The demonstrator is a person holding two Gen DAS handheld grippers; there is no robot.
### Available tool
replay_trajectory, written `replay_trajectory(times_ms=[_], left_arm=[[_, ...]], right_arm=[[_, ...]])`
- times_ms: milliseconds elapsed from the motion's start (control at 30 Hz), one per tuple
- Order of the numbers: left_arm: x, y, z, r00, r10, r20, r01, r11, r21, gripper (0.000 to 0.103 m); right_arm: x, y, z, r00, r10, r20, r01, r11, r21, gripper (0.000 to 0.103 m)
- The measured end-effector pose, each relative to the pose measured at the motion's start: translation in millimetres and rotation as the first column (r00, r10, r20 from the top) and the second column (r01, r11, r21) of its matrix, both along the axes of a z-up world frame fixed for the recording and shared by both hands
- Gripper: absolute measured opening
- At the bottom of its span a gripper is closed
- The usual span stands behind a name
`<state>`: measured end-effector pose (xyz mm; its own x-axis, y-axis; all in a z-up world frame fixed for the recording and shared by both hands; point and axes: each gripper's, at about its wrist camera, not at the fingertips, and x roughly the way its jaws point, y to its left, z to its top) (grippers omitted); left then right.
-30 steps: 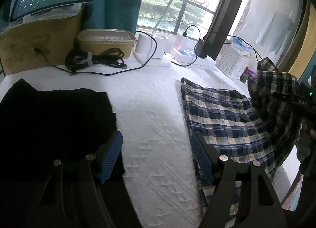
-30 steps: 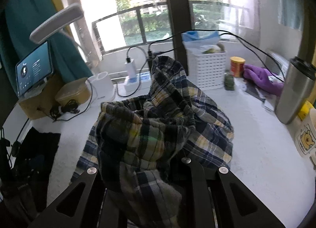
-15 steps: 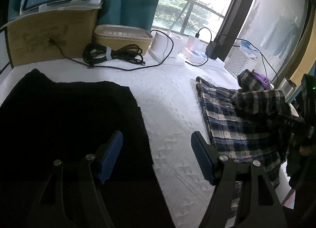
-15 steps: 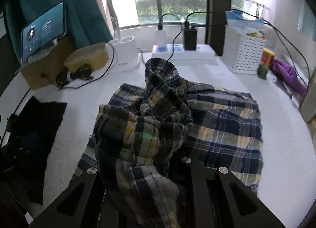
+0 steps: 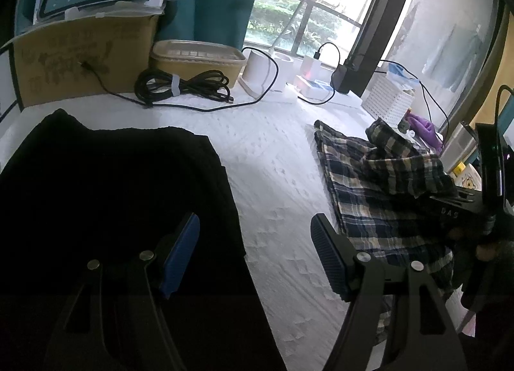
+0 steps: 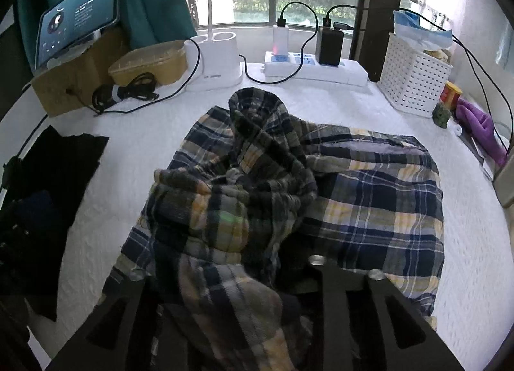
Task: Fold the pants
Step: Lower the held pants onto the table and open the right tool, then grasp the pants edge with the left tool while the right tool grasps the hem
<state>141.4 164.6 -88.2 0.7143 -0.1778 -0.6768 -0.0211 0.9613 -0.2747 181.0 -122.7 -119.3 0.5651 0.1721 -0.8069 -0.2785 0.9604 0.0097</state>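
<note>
White tabletop (image 6: 321, 107) bears plaid pants (image 6: 369, 204), right gripper (image 6: 225, 278) opening.

The white textured tabletop (image 6: 321, 107) carries plaid pants (image 6: 369, 197), with a black garment (image 6: 61, 159) to their left and a power strip (image 6: 321, 70) behind them.
</note>
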Motion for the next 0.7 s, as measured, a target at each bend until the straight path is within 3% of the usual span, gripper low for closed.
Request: replay_trajectory(times_ms=[33,67,100,467,700], left_arm=[[-0.3,-1.3,0.4,1.000,-0.002,-0.001,0.002,1.000,0.003,0.072],[-1.2,-2.3,0.9,1.000,-0.003,-0.001,0.003,1.000,0.006,0.072],[-1.3,-3.7,1.5,1.000,-0.004,-0.001,0.004,1.000,0.009,0.072],[-2.5,-29.1,11.5,1.000,-0.019,-0.001,0.019,0.998,0.056,0.072],[0.4,-58.2,23.8,0.999,-0.044,0.006,0.044,0.995,0.087,0.072]], right_arm=[[-1.1,-0.6,-1.0,1.000,0.002,-0.004,-0.002,1.000,0.000,0.084],[-2.3,-0.7,-1.4,1.000,0.010,-0.008,-0.010,1.000,0.007,0.098],[-4.9,0.4,-1.7,0.999,0.029,-0.012,-0.029,0.999,0.020,0.103],[-33.2,-1.7,12.0,0.990,0.137,0.032,-0.139,0.988,0.072,0.103],[-46.7,-37.8,31.7,0.990,0.102,0.096,-0.114,0.985,0.131,0.103]])
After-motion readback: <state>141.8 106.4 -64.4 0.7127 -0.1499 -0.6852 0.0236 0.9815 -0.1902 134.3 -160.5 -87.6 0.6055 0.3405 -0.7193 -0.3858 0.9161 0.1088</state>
